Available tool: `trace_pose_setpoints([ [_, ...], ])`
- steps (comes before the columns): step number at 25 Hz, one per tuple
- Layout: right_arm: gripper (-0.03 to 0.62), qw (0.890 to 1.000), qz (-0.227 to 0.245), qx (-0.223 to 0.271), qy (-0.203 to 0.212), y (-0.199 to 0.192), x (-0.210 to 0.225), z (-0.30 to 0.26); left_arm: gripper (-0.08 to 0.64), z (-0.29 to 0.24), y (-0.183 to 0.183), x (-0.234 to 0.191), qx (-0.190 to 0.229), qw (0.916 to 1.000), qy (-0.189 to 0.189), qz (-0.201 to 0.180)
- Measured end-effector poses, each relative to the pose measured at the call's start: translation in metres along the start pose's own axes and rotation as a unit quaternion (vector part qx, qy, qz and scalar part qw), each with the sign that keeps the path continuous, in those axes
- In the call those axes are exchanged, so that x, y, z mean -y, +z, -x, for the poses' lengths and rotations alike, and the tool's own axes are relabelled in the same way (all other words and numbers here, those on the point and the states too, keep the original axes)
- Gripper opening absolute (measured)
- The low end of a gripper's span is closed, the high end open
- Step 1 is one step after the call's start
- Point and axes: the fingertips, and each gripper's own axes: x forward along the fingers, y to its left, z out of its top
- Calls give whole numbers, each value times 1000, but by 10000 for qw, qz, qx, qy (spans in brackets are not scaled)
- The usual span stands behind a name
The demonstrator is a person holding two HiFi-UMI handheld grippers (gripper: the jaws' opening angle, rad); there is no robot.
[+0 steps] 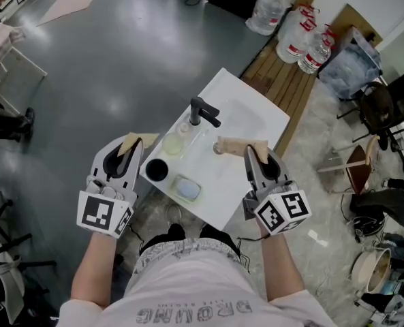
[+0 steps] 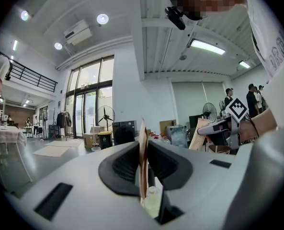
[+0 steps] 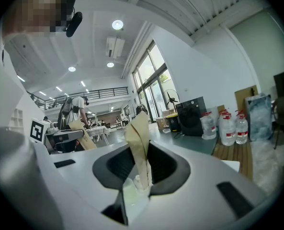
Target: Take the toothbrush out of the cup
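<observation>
Both grippers hang at the near edges of the bench (image 1: 219, 179), and both are empty. On the left gripper (image 1: 139, 142) the fingers (image 2: 142, 157) are pinched nearly together w/ nothing btwn them. On the right gripper (image 1: 232, 146) the fingers (image 3: 141, 147) are the same, tips meeting, nothing held. So you have no toothbrush in either hand.

Progress: I can't settle it. The dark cup (image 1: 156, 169) stands upright at the bench's L edge, just beside the left gripper. From above its mouth reads as a plain dark disc. I can't make out a brush handle in it or anywhere on the bench. That fits 2 stages: the brush is down inside the cup & too thin to show, or it's out & lying where I can't read it. Look into the cup yourself before you commit.

Edges/room: the bench is small & set cornerwise, w/ its near corner pointing at your waist.
- A pale dish (image 1: 187, 189) sits close to the near edge, just R of the cup.
- A clear tumbler (image 1: 173, 144) stands just behind the cup.
- The black faucet (image 1: 200, 112) is behind that, w/ the basin (image 1: 246, 118) to its R.

The cup's L side is open: the bench drops off to bare floor (image 1: 120, 60), so there's plenty of room there & overhead. Far R is tighter, w/ a wooden pallet (image 1: 283, 80), water bottles (image 1: 304, 43) & chairs (image 1: 379, 107).
</observation>
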Motion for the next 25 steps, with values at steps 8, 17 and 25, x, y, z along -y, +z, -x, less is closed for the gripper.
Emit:
trace_pose_setpoints([
  [8, 83, 10000, 2, -30, 32, -1, -3, -2, 64, 1, 0, 0, -5, 10000, -4, 17],
  [17, 81, 9999, 7, -91, 86, -3, -3, -4, 64, 1, -1, 0, -19, 10000, 34, 45],
  [25, 81, 9998, -8, -173, 139, -7, -3, -6, 64, 3, -4, 0, -49, 9999, 87, 88],
])
